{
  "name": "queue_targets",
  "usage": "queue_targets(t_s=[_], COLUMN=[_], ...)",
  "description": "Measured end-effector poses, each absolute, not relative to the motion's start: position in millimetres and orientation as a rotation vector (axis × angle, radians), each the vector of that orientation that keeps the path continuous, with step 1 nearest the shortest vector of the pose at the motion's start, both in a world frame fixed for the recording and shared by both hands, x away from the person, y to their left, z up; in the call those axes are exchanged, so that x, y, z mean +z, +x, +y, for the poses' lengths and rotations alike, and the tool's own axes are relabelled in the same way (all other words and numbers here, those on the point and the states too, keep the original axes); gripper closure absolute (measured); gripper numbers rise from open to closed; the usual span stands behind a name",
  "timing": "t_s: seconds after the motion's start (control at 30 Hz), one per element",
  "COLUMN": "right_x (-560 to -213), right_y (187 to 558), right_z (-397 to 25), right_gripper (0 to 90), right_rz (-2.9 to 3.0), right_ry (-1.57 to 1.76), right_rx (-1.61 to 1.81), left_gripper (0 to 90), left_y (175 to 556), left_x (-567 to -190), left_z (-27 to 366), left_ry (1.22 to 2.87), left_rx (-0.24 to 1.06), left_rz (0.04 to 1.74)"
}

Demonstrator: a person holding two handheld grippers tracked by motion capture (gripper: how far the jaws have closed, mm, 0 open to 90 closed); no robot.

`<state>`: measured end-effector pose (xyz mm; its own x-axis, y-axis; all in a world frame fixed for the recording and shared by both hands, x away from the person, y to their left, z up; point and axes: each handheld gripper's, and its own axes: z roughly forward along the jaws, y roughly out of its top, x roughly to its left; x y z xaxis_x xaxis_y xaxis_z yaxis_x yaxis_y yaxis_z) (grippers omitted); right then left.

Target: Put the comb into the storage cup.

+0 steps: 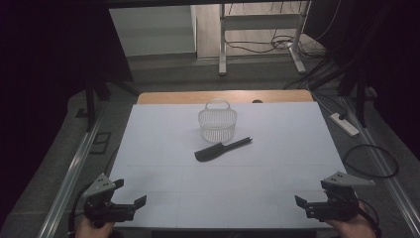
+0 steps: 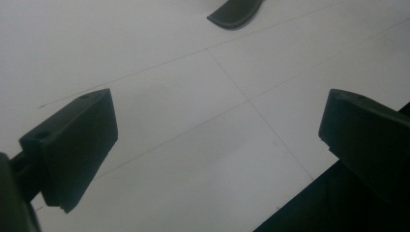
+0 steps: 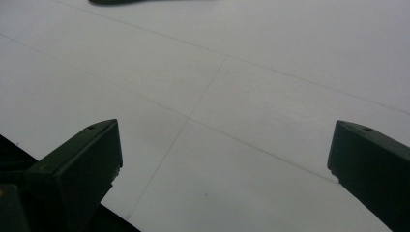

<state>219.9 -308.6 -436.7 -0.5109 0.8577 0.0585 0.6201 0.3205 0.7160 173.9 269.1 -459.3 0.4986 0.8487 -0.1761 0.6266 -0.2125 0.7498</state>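
Observation:
A black comb (image 1: 222, 148) lies flat near the middle of the white table (image 1: 163, 148), its handle pointing to the far right. Just behind it stands a small clear wire-like basket (image 1: 217, 122) with a handle on top. My left gripper (image 1: 130, 194) rests at the near left corner, open, with nothing between its jaws. My right gripper (image 1: 311, 194) sits at the near right corner, also open and empty. In the left gripper view the comb's toothed end (image 2: 235, 13) shows at the top, beyond the left gripper (image 2: 217, 130). The right gripper view has the comb's edge (image 3: 116, 2) at its top.
A wooden strip (image 1: 225, 96) runs along the table's far edge. Metal rails (image 1: 69, 173) flank both sides. A power strip (image 1: 344, 124) and cables lie on the floor to the right, and a desk frame (image 1: 260, 22) stands behind.

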Motion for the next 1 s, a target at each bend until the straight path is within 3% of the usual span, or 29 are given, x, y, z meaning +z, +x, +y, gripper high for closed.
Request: queue_targets(t_s=[1.0], right_x=[-430.2], right_y=[240.4], right_z=[-287.2], right_gripper=[0.0], right_rz=[2.404], right_ry=[1.185], right_rx=[1.063], left_gripper=[1.1], left_y=[173.2], left_x=[-459.1], left_z=[270.9], left_ry=[1.920], left_rx=[0.343], left_rz=[1.212])
